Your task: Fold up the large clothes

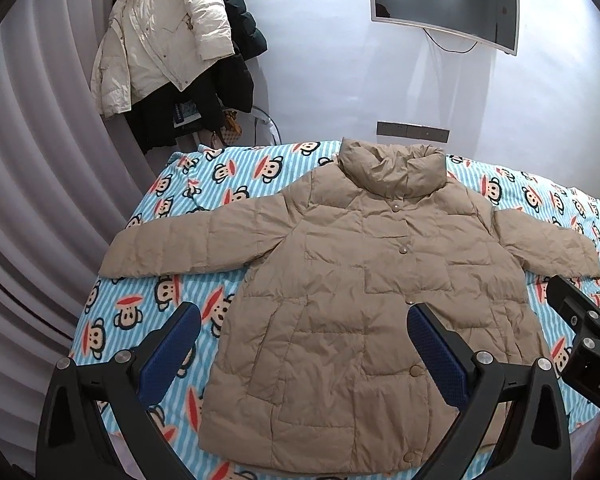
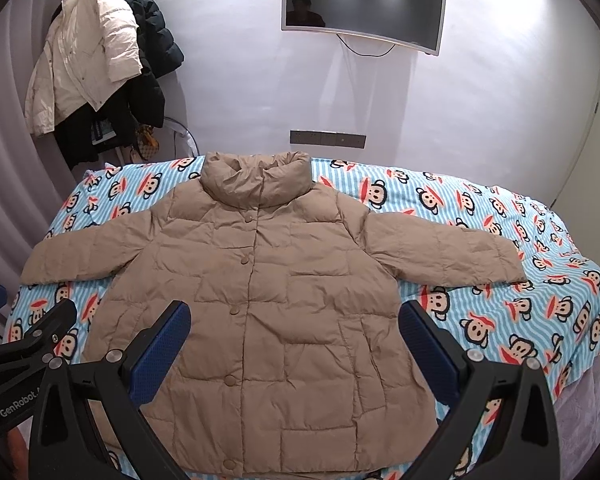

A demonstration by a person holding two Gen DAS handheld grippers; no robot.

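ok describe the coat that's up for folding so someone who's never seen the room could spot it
Find the bed with the blue striped monkey blanket. The tan puffer coat lies flat on it, buttoned, sleeves spread, collar toward the wall. The cream jacket and dark coats hang in the corner instead.

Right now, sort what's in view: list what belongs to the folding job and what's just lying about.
For the job: tan puffer coat, spread flat on the monkey-print bed cover; left gripper and right gripper, both open.

Just about: hung white jacket, dark coats, wall screen.
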